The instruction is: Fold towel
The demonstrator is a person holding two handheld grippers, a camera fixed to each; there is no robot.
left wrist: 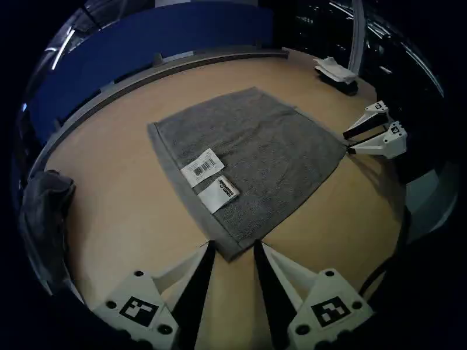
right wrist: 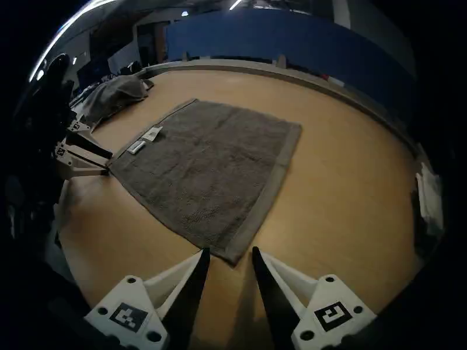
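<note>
1. The grey towel (left wrist: 251, 151) lies spread flat on the wooden table (left wrist: 128, 192), with one corner reaching toward each of your grippers
2. Your left gripper (left wrist: 233, 245) sits at the towel corner nearest the two white tags (left wrist: 201, 169); its tongs stand apart, and the corner tip lies in the gap between them without being pinched
3. Your right gripper (right wrist: 229, 249) sits at the next corner along the towel's near edge; its tongs are apart too, with that corner lying between the tips
4. A crumpled grey cloth (left wrist: 46, 204) lies well apart from the towel, out past its tagged side
5. A blue partition (left wrist: 146, 41) stands beyond the towel's far edge
</note>
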